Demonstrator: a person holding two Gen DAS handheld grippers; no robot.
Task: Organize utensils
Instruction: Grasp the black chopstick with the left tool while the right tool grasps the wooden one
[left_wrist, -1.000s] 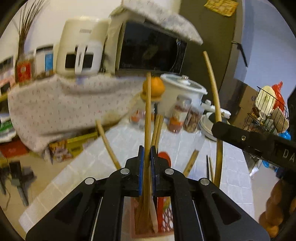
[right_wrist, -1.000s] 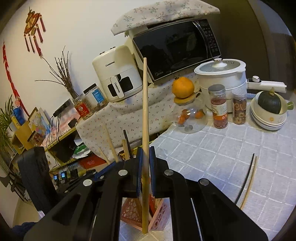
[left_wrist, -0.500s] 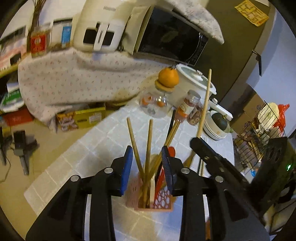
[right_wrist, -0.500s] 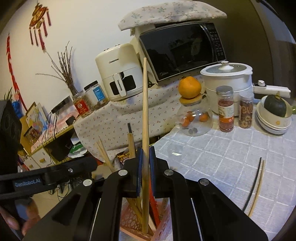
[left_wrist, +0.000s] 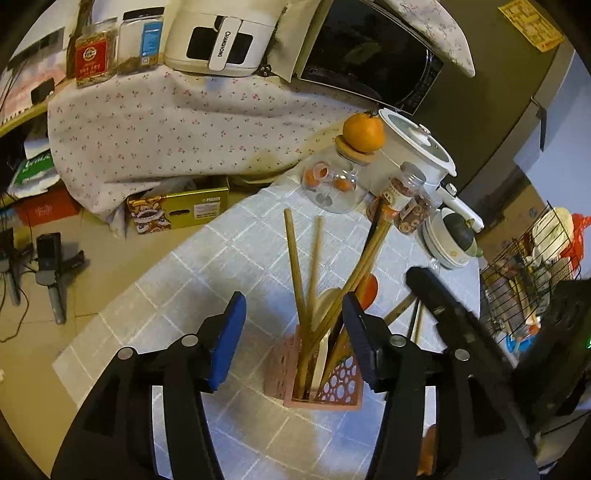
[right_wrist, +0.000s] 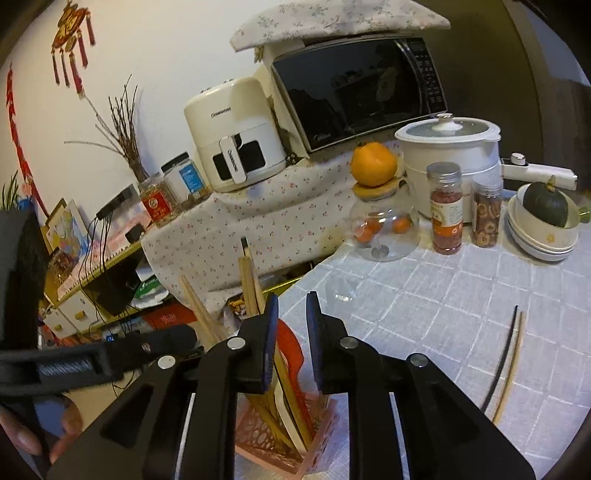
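A pink perforated utensil holder (left_wrist: 314, 384) stands on the checked tablecloth and holds several wooden chopsticks (left_wrist: 295, 266), a pale spoon and a red spatula (left_wrist: 367, 290). My left gripper (left_wrist: 293, 332) is wide open and empty just above the holder. My right gripper (right_wrist: 291, 321) is open and empty above the same holder (right_wrist: 291, 443). Two loose chopsticks (right_wrist: 506, 365), one black and one wooden, lie on the cloth to the right.
At the back stand a glass jar (right_wrist: 384, 229) with an orange on top, two spice jars (right_wrist: 445, 210), a white cooker (right_wrist: 450, 147) and stacked bowls with a squash (right_wrist: 543, 221). A wire rack (left_wrist: 532, 266) stands at the right. The table edge drops off at the left.
Both grippers have opened and let go of their wooden chopsticks, which now stand in the holder. The left gripper has risen and pulled back.
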